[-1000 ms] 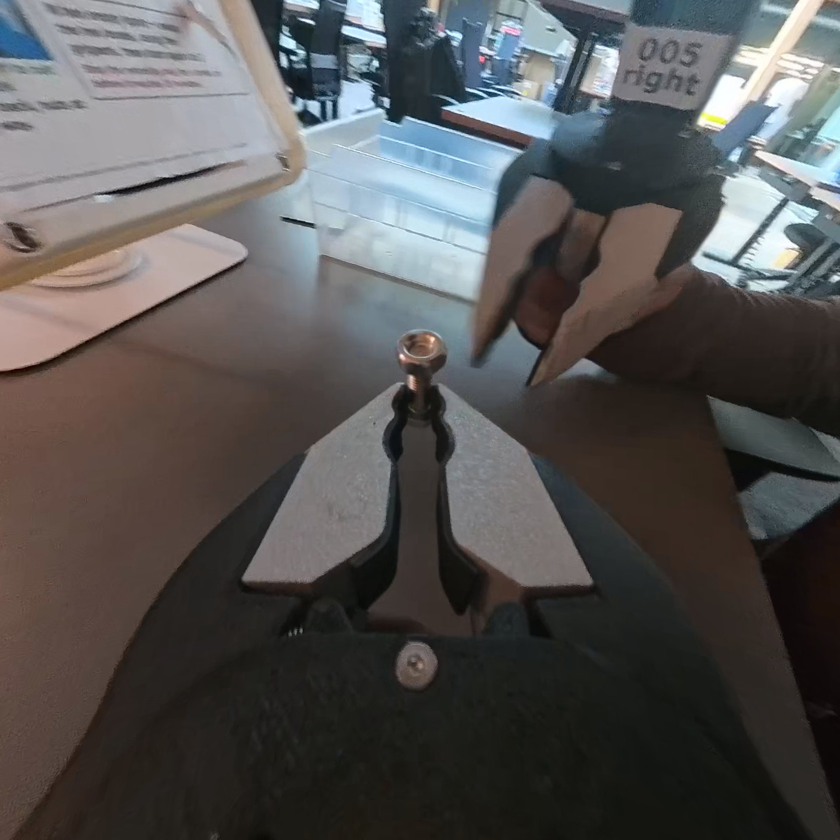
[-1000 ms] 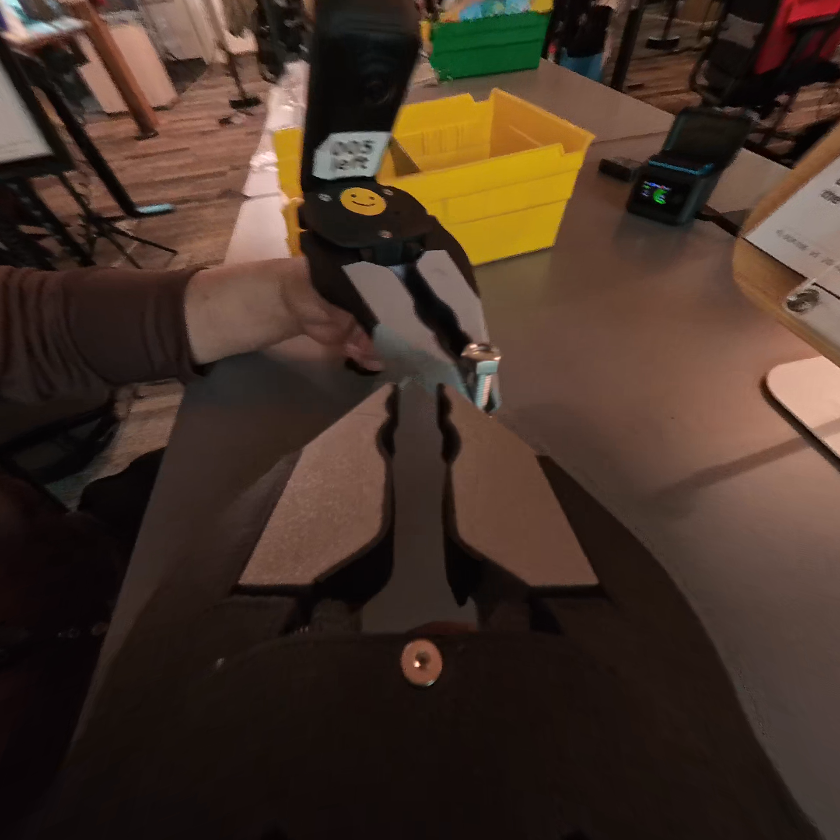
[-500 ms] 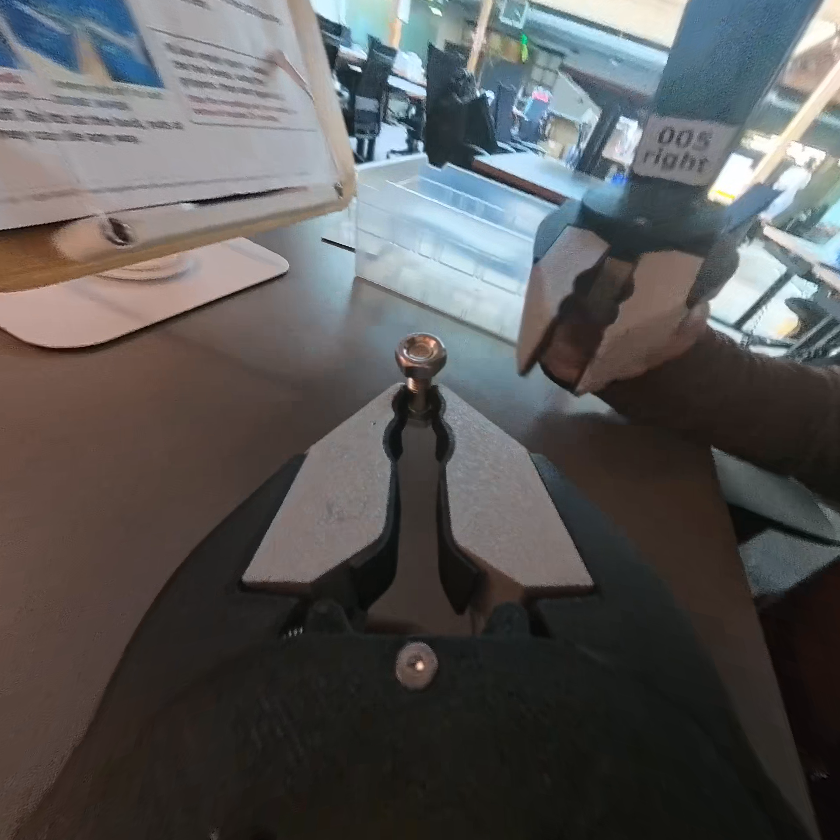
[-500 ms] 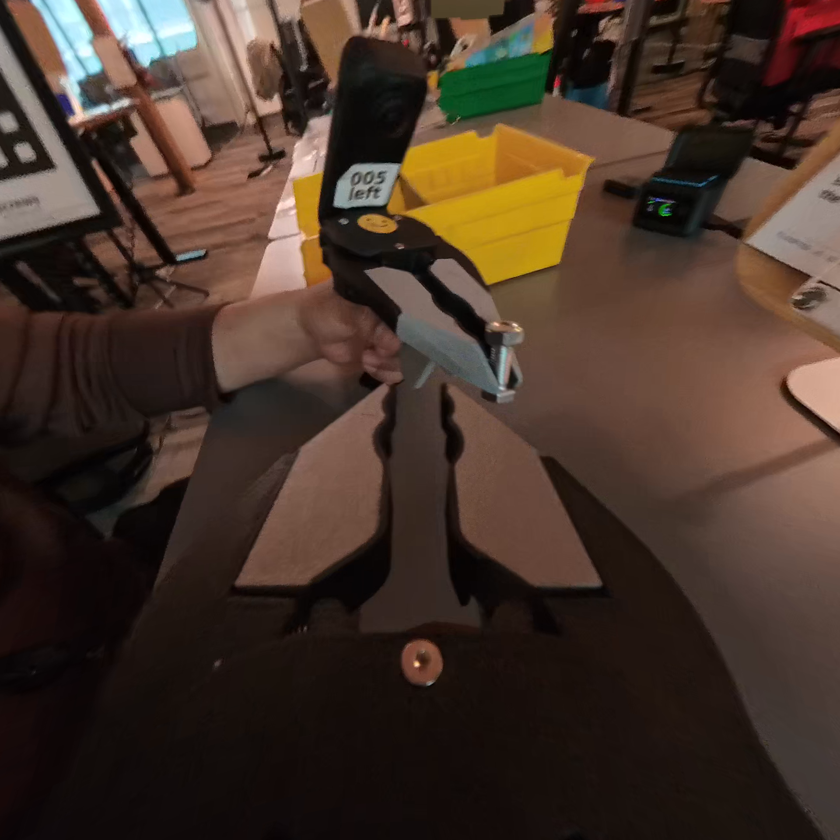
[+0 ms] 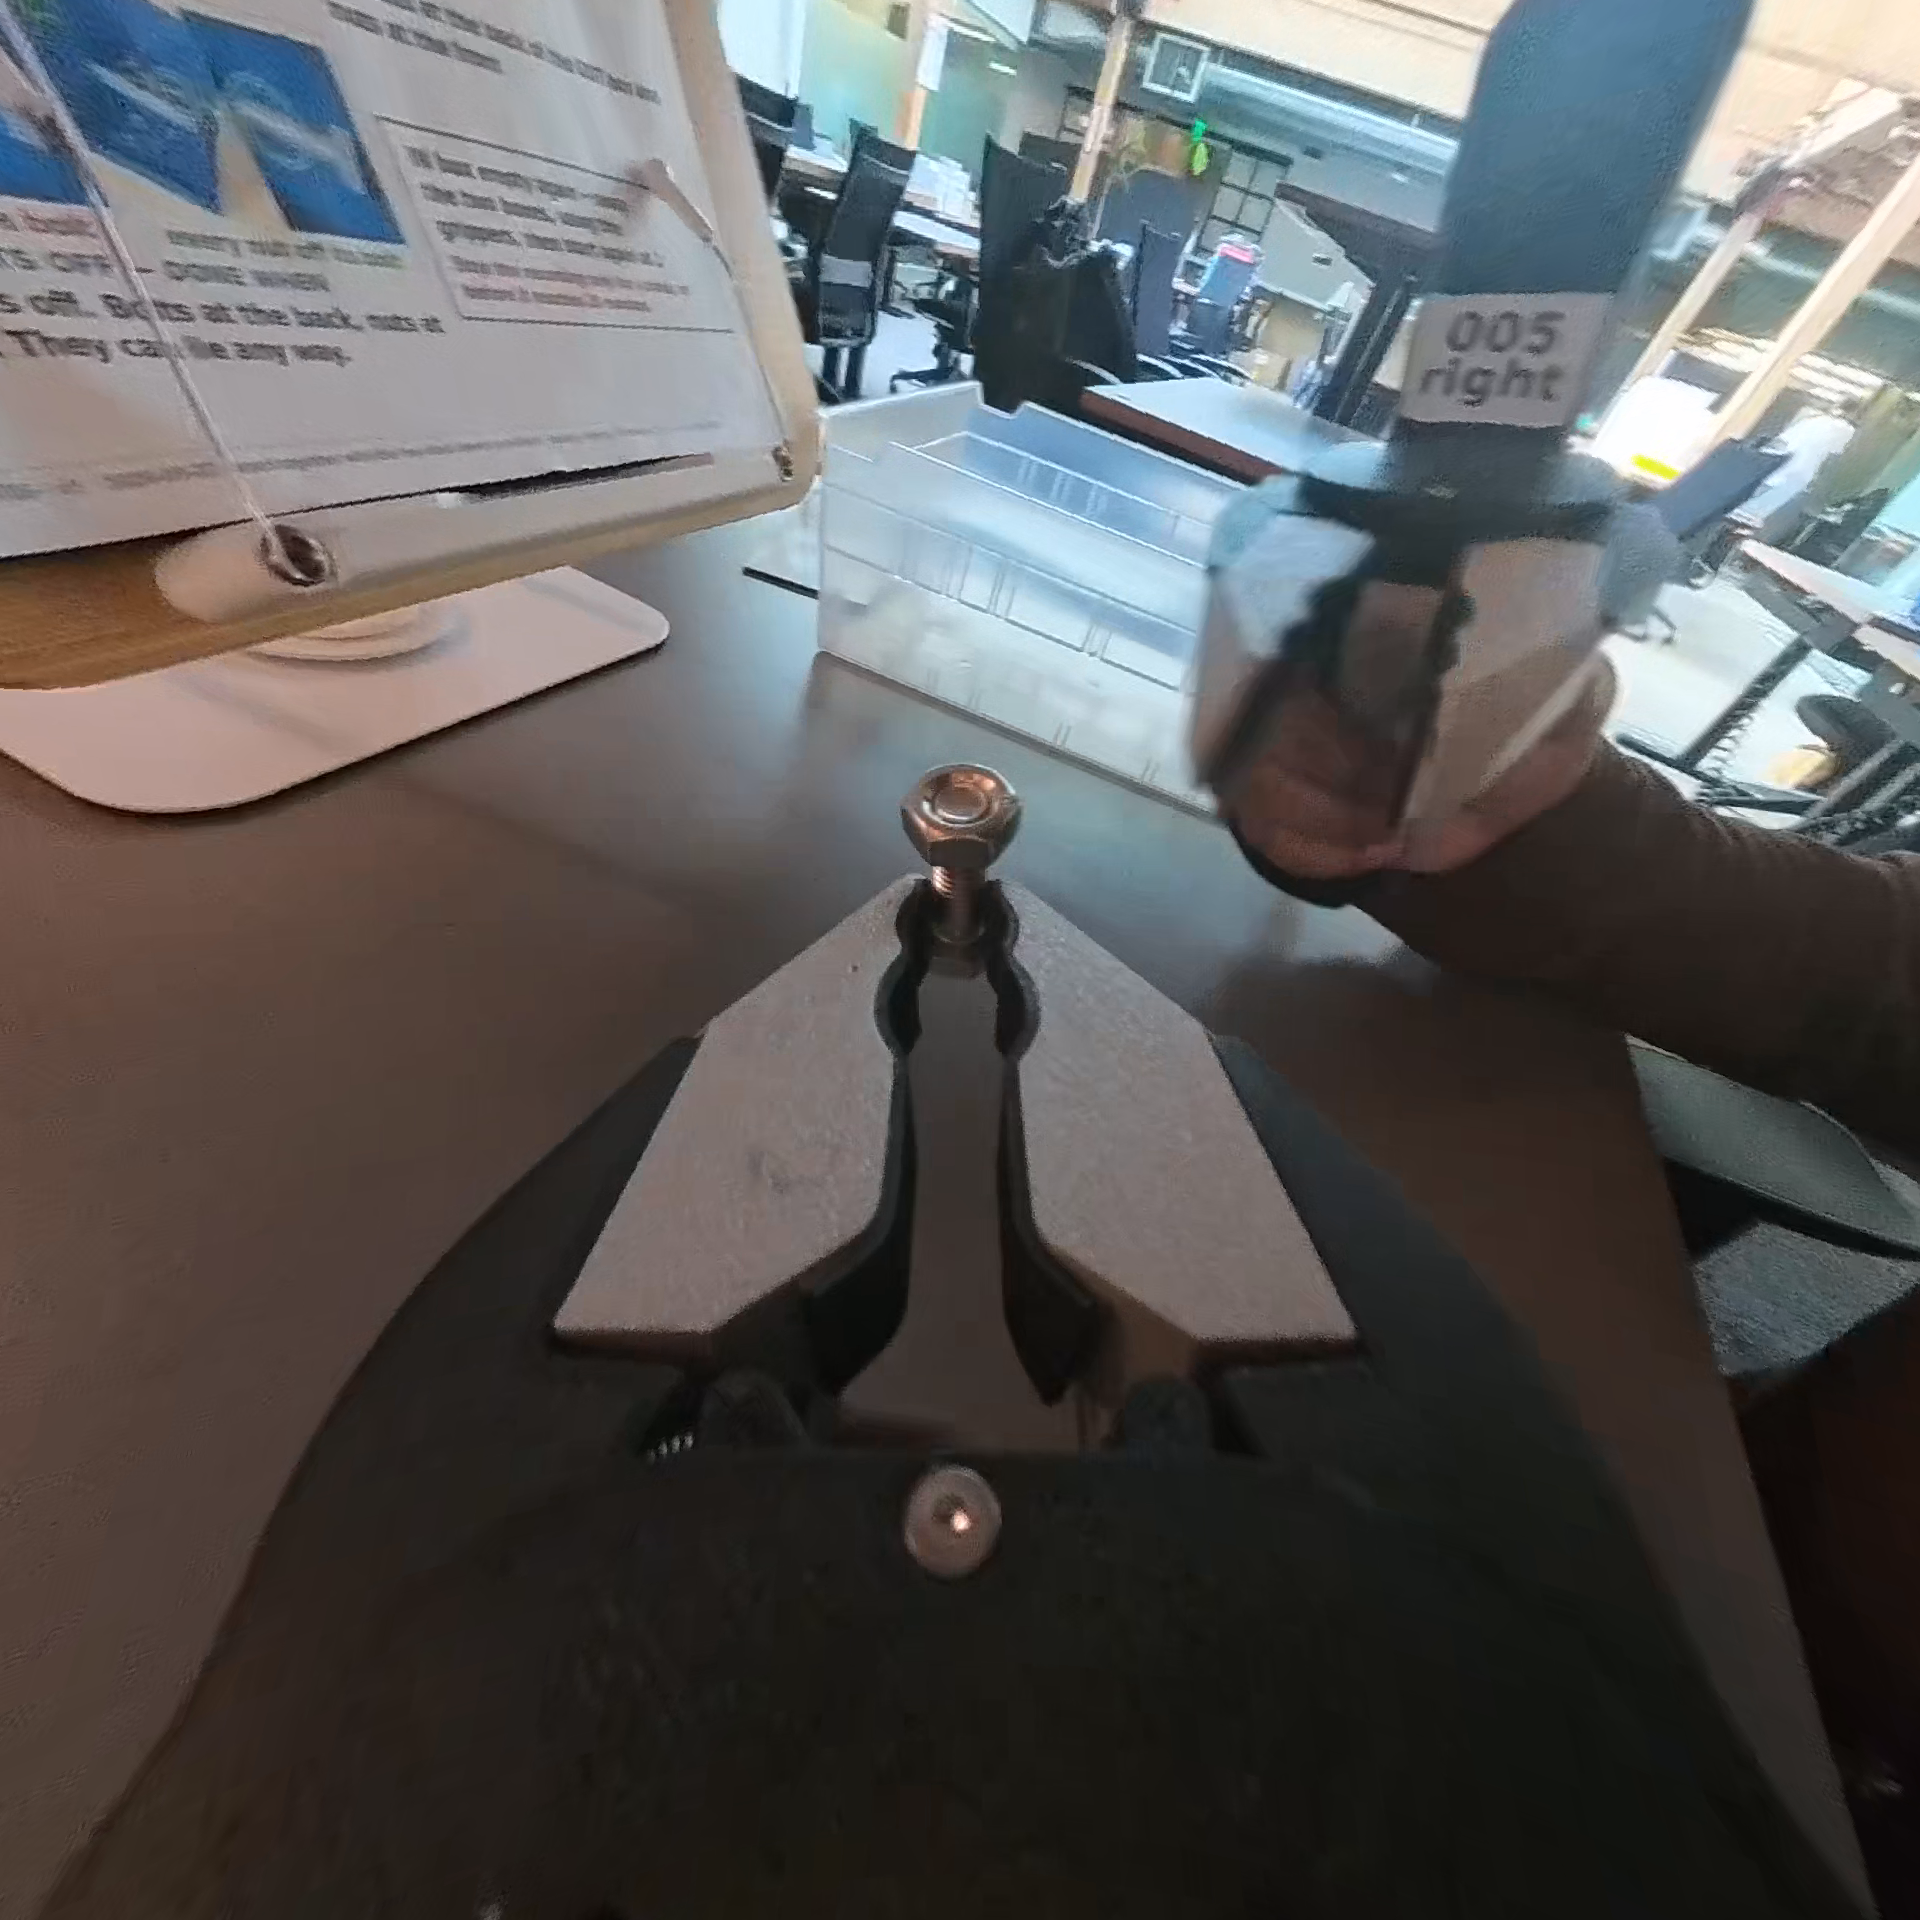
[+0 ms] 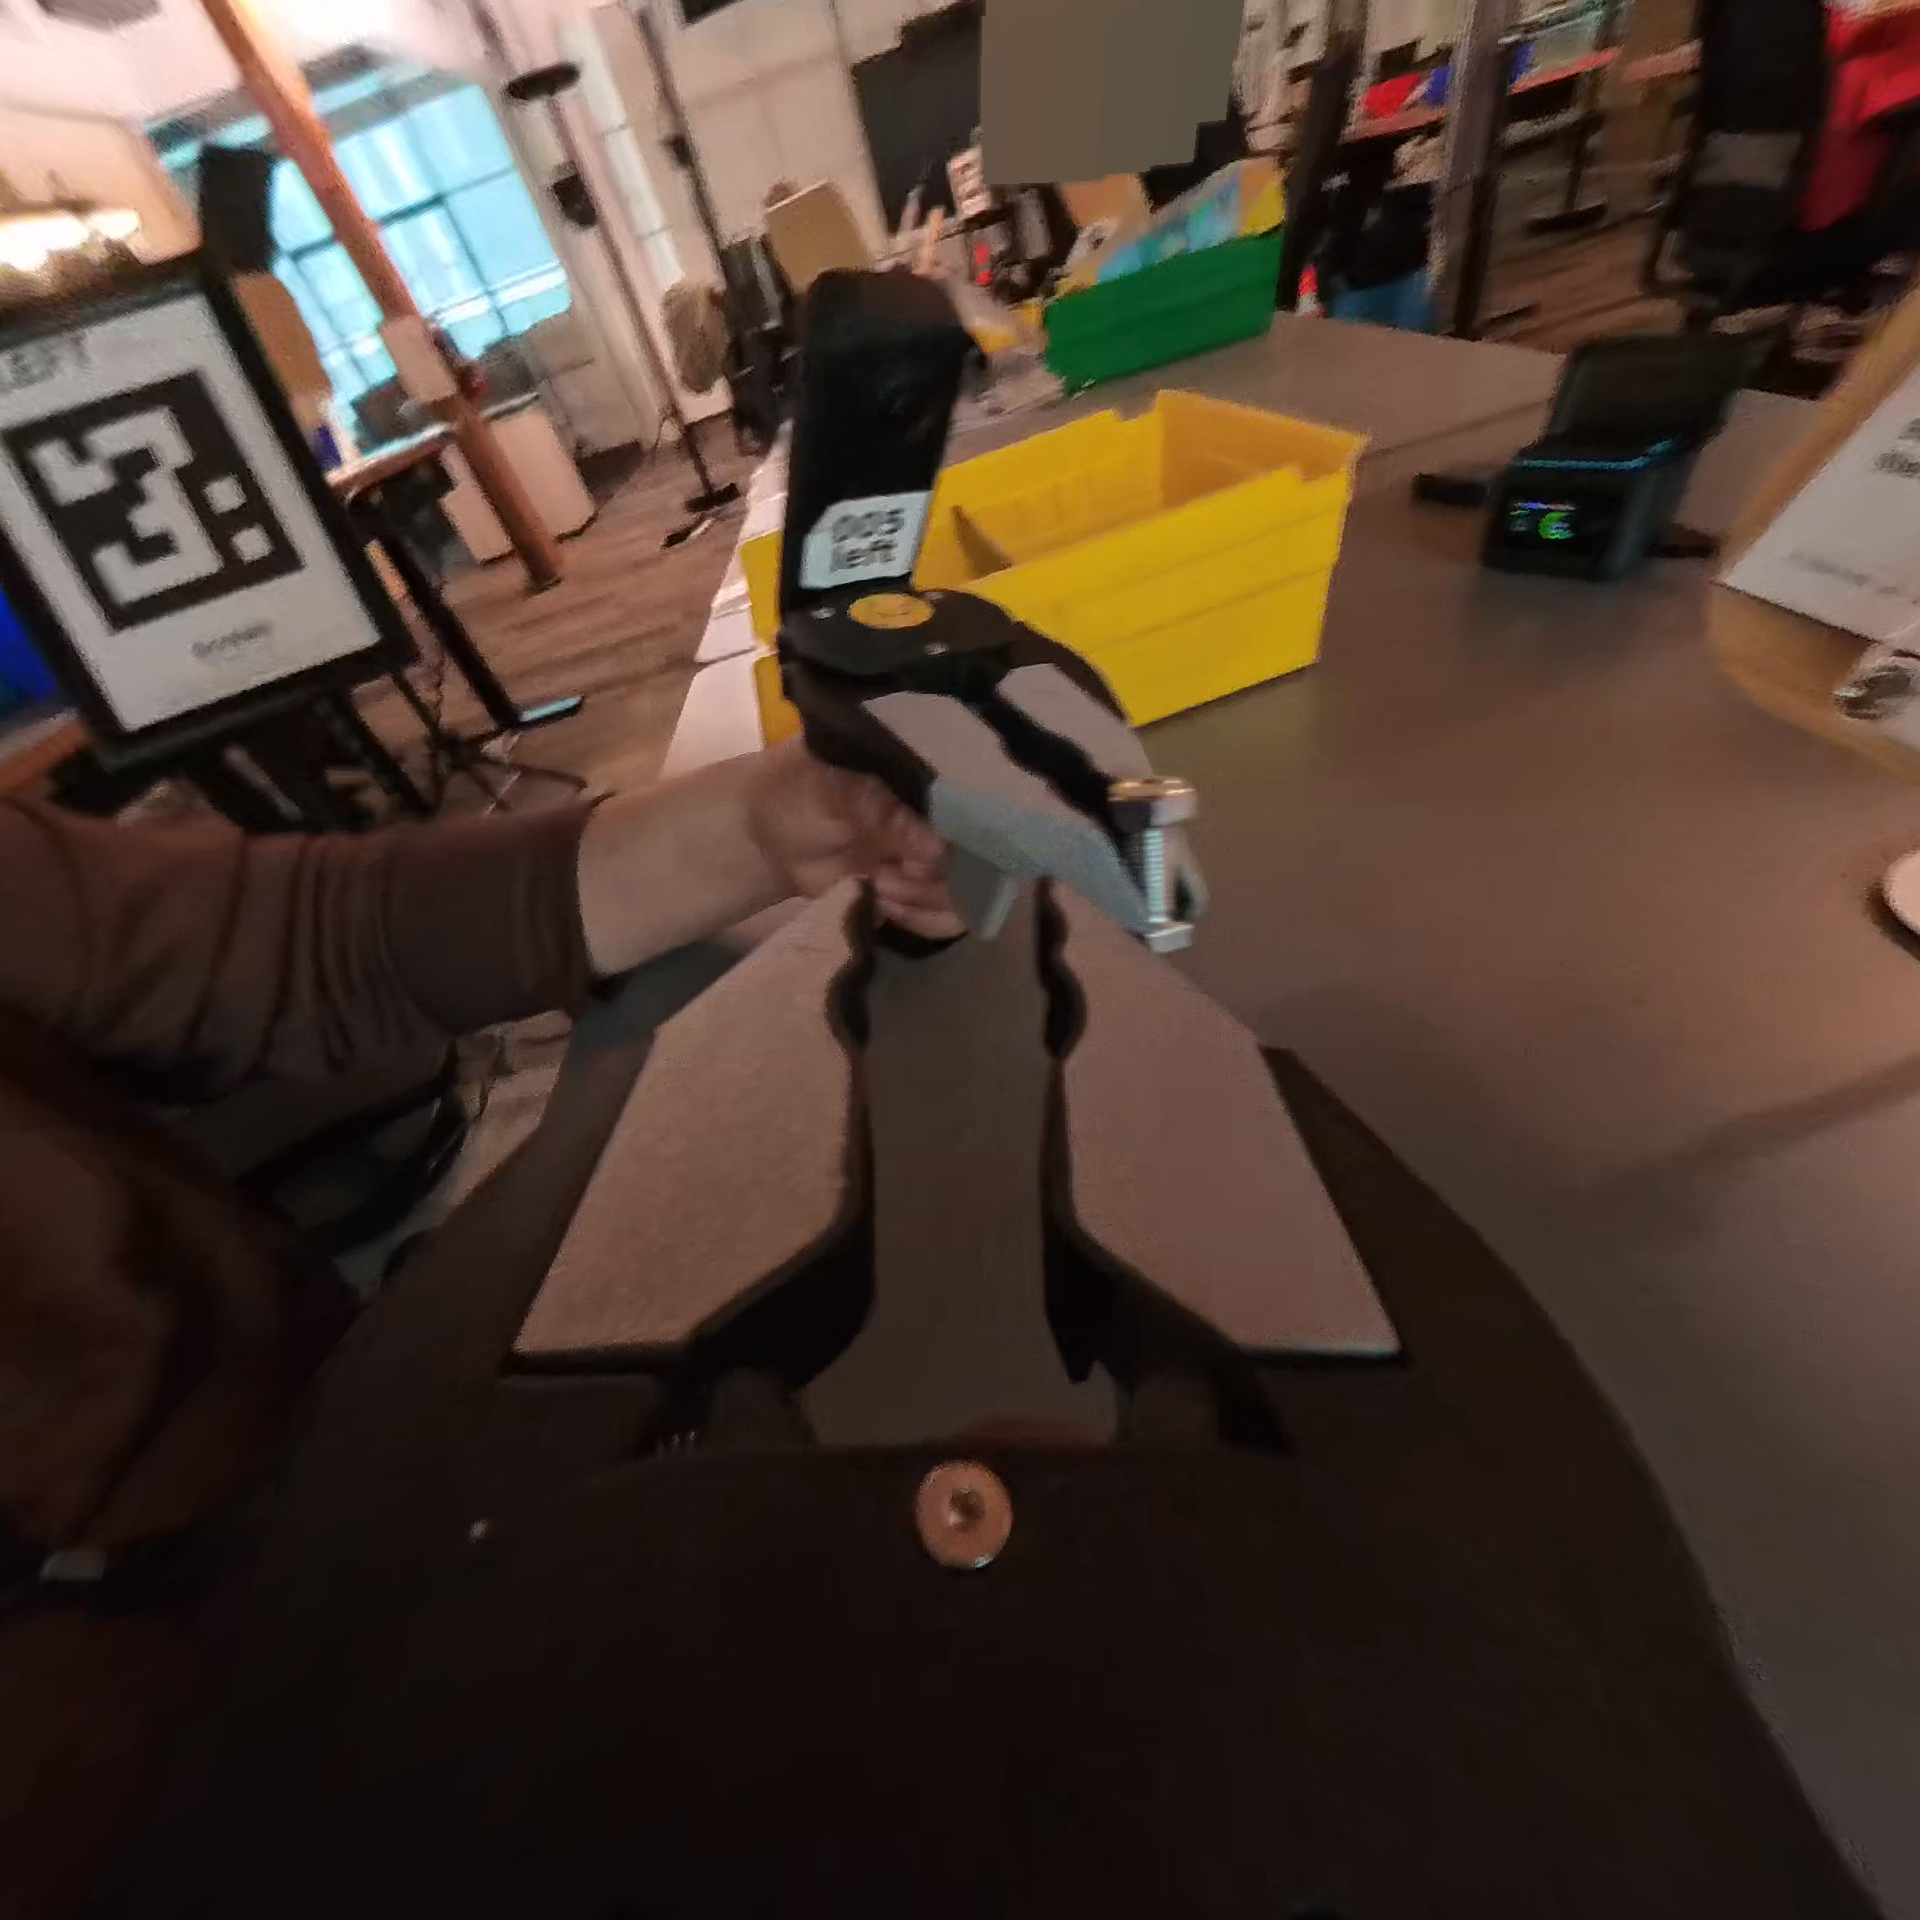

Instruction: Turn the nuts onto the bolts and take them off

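The bolt (image 5: 958, 914) stands pinched at the very tip of the left gripper (image 5: 957, 940), its shank running upright, crosswise to the fingers, with the nut (image 5: 961, 816) sitting at its upper end above them. From the right wrist view the same bolt (image 6: 1155, 868) shows head down and nut (image 6: 1151, 798) on top, held clear above the table (image 6: 1455, 935). The right gripper (image 6: 951, 935) holds nothing; its jaws stand a narrow gap apart. It hangs ahead and to the right of the left one, higher than the nut and well apart from it, so it is the free hand and would, I judge, have to come down and across to take the nut flats. Beyond lie a clear bin (image 5: 997, 582), a yellow bin (image 6: 1174, 561), a paper sheet on a white stand (image 5: 343, 665), then a wide workshop room.
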Demonstrator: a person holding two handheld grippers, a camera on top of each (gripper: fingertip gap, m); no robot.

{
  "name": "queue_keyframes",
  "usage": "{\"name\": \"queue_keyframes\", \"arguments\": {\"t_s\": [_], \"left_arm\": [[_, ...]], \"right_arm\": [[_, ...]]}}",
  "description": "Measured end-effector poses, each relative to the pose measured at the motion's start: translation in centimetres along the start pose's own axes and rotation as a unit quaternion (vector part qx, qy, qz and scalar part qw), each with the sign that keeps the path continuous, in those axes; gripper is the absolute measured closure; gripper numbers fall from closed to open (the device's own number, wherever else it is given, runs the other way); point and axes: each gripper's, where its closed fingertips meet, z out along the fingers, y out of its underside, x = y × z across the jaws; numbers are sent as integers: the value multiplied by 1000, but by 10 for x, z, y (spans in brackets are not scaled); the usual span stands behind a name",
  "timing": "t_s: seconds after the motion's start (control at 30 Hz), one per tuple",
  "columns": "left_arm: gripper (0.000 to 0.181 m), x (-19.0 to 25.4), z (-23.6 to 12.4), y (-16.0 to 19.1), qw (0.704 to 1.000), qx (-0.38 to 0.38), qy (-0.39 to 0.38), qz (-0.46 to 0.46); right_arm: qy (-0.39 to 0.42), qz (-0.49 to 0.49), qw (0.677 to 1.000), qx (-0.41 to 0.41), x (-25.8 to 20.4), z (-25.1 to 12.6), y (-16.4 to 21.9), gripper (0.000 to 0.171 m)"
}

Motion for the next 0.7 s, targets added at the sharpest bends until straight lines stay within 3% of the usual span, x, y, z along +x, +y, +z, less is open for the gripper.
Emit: {"name": "queue_keyframes", "arguments": {"t_s": [0.07, 0.2, 0.27, 0.33, 0.37, 0.4, 0.47, 0.53, 0.57, 0.7], "left_arm": [[174, 17, 3, 1, 999, -4, 43, 6], [173, 47, 15, 14, 994, -36, 97, 29], [173, 49, 17, 11, 994, -26, 107, 11], [173, 40, 15, 5, 996, -8, 90, -5], [173, 34, 13, 2, 997, 3, 79, -11], [173, 25, 10, -3, 998, 17, 59, -18], [174, 10, 4, -7, 998, 30, 33, -36], [174, 10, 1, -6, 998, 25, 41, -40], [174, 12, 2, -5, 998, 22, 46, -36], [174, 37, 11, 5, 996, -10, 90, -10]], "right_arm": [[41, 14, 999, -1, 16, -1, 1, 115], [18, 23, 1000, -9, 12, 7, 10, 117], [-15, 14, 1000, -14, 0, 11, 12, 127], [-7, 0, 1000, -25, -1, 10, 12, 121], [8, -11, 1000, -26, 3, 7, 11, 124], [1, -22, 999, -25, 1, 1, 9, 148], [-50, -4, 999, 14, -12, -8, -5, 166], [-31, 38, 998, 44, 0, -11, -15, 132], [-19, 47, 998, 43, 6, -11, -14, 123], [27, 34, 999, 5, 18, -2, 2, 129]]}}
